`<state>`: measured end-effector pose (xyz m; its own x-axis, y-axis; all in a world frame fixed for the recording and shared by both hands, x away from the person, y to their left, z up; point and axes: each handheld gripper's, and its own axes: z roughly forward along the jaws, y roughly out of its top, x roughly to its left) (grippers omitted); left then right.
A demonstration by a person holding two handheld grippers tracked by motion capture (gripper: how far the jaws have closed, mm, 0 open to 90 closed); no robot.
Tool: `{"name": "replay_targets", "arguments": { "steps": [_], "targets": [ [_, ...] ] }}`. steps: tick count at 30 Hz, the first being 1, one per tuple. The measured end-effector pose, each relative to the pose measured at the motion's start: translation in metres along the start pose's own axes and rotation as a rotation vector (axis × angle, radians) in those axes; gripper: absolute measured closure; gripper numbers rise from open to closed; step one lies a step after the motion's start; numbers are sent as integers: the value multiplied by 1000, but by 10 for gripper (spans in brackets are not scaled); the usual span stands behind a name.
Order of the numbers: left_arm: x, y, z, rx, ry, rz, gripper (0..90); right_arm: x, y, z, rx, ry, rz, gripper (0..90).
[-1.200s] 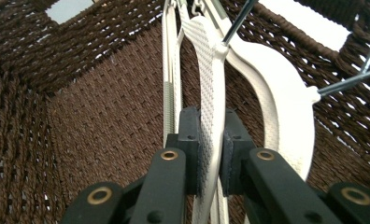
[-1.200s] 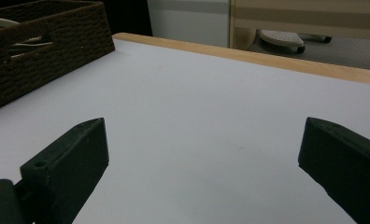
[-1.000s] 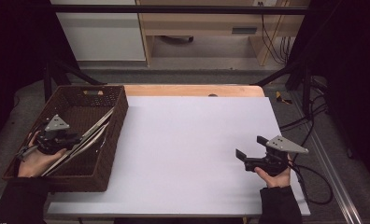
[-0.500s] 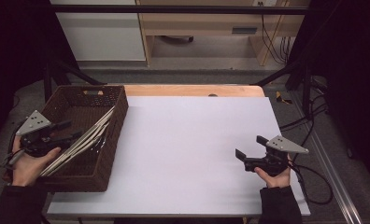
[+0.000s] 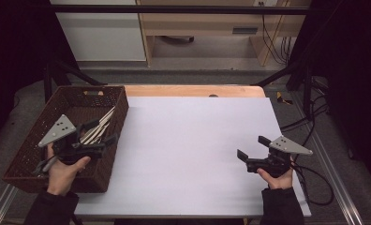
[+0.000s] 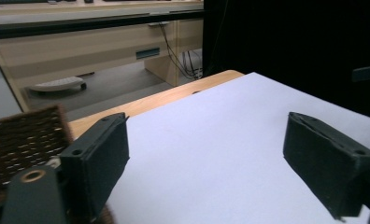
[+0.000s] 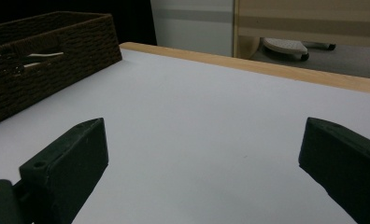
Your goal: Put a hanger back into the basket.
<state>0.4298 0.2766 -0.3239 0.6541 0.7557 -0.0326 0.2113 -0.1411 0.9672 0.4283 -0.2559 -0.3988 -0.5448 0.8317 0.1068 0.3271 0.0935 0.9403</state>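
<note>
A brown wicker basket stands at the table's left and holds a bundle of pale long utensils. My left gripper hovers over the basket's right side and points toward the white table. Its jaws have just been opening and stand open with nothing between them. In the left gripper view, the left gripper frames bare white surface, with a corner of the basket at the left. My right gripper rests open and empty near the table's right front. The right gripper looks across at the basket.
The white table has a wooden strip along its far edge. Behind it are a light wooden cabinet and a black frame bar. Cables trail off the table's right side.
The left gripper has lifted out of the basket's middle and swung right toward the basket's right wall, and its jaws have come apart. The right gripper has not moved.
</note>
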Motion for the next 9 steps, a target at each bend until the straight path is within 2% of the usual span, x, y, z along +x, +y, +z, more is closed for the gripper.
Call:
{"name": "replay_targets", "arguments": {
  "steps": [4, 6, 9],
  "targets": [
    [-12, -5, 12, -4, -5, -23, 73, 0, 0, -1, -7, 4, -1, 18],
    [-16, -10, 19, -3, -11, -44, 68, 0, 0, -2, -7, 7, 2, 18],
    [-20, -15, 26, -7, -17, -50, 64, 0, 1, -2, -8, 13, 5, 18]
  ]
}}
